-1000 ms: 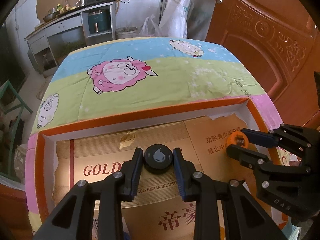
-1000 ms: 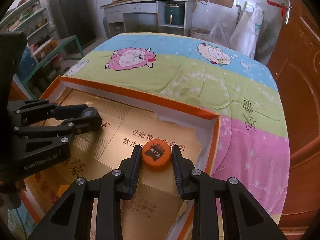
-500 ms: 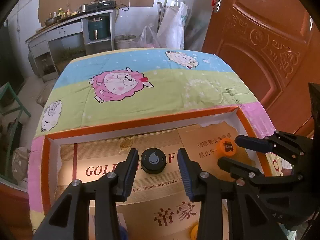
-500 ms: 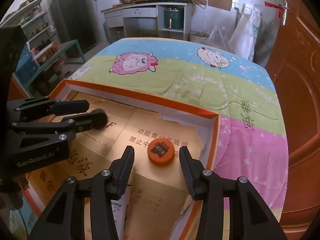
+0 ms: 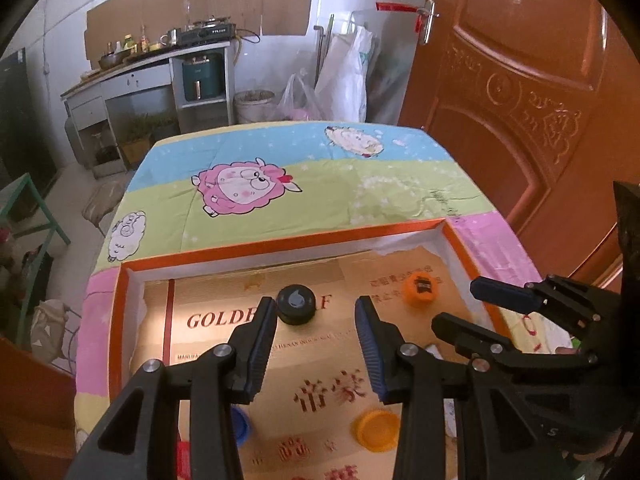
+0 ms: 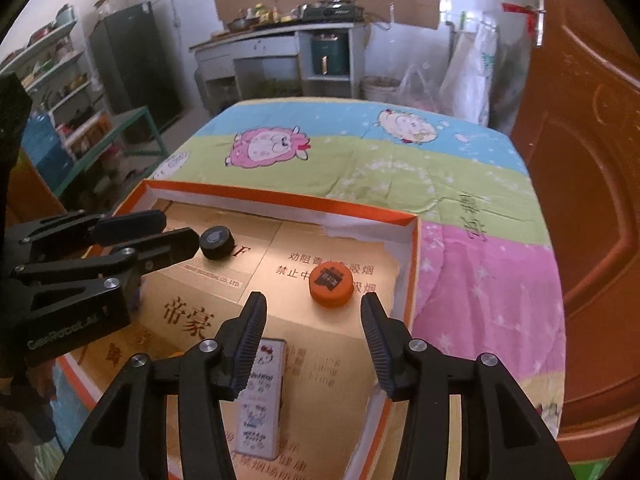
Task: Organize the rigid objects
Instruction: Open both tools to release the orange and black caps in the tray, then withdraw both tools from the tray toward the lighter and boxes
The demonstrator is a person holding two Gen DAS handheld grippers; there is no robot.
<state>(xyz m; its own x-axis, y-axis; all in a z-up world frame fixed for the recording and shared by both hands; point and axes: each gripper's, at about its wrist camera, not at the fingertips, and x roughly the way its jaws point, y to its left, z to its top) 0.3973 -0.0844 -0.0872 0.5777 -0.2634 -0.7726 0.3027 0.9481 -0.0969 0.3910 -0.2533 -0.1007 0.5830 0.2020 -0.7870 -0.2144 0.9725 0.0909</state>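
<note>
A black round cap [image 5: 296, 304] lies on the cardboard floor of the orange-rimmed tray [image 5: 280, 245], just beyond my open, empty left gripper [image 5: 316, 320]. An orange round cap [image 6: 331, 283] lies near the tray's right wall, just ahead of my open, empty right gripper [image 6: 314, 312]. The black cap [image 6: 216, 241] and the left gripper [image 6: 176, 236] show in the right wrist view; the orange cap [image 5: 420, 289] and the right gripper [image 5: 456, 308] show in the left wrist view.
A white printed flat box [image 6: 260, 396] lies in the tray under my right gripper. A yellow cap [image 5: 376, 428] and a blue cap [image 5: 240, 426] lie nearer me. The sheep-print cloth [image 5: 280, 176] covers the table beyond. A brown door [image 5: 520, 100] stands at the right.
Both grippers opened, let go of their caps and drew back and up. The black and orange caps stay on the tray floor.
</note>
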